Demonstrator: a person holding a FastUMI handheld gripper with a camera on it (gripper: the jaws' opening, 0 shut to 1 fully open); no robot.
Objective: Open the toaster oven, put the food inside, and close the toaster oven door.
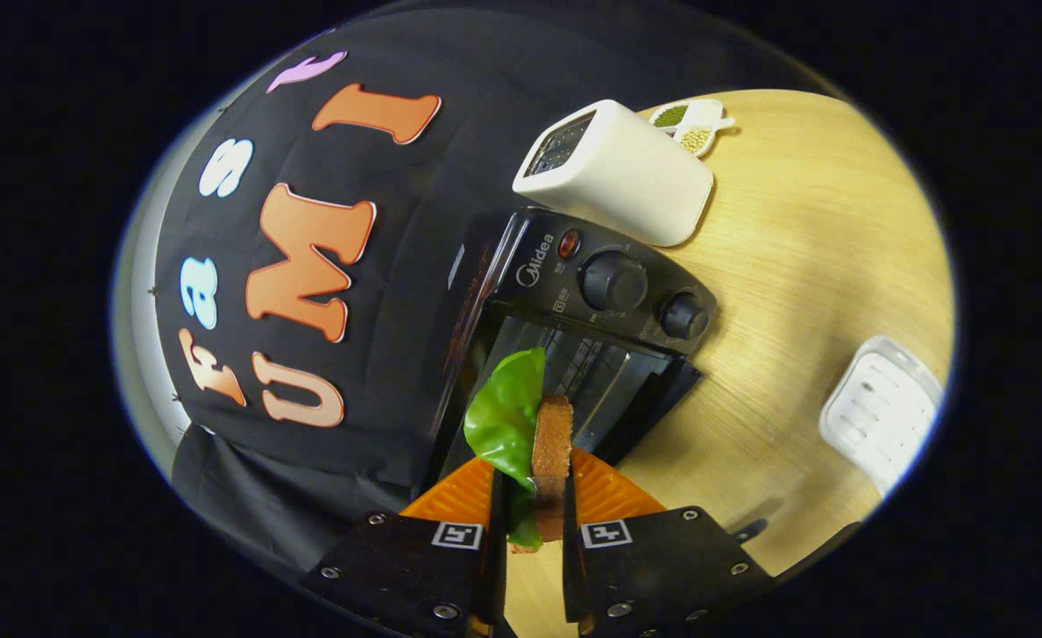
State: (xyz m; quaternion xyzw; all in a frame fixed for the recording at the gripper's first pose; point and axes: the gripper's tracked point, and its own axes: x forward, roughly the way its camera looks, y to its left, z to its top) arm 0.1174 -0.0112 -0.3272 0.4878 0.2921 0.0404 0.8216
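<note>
Toaster oven [574, 301]: black, centre of the frame, on the wooden table [804, 292]; door [627, 399] dropped open toward the fingers, cavity with wire rack visible behind it.
Oven controls: two dark knobs [614, 282] and a red indicator lamp [568, 243] on the panel, right of the cavity.
Food [553, 452]: brown bread slice standing on edge with a green lettuce leaf [508, 416] against its left face; lower centre of the frame, just in front of the open door.
Gripper [534, 509]: closed narrowly on the food, one finger pressing each side; slice and leaf sticking out ahead of the fingertips.
White toaster [618, 173]: upper centre-right, just behind the oven, slots facing upper left.
Small white dish [696, 120]: top right, beyond the toaster, holding green and yellowish grains in separate compartments.
Clear plastic container [880, 412]: right edge of the frame, well apart from the oven.
Booth wall [220, 425]: black cloth, left half of the frame.
</note>
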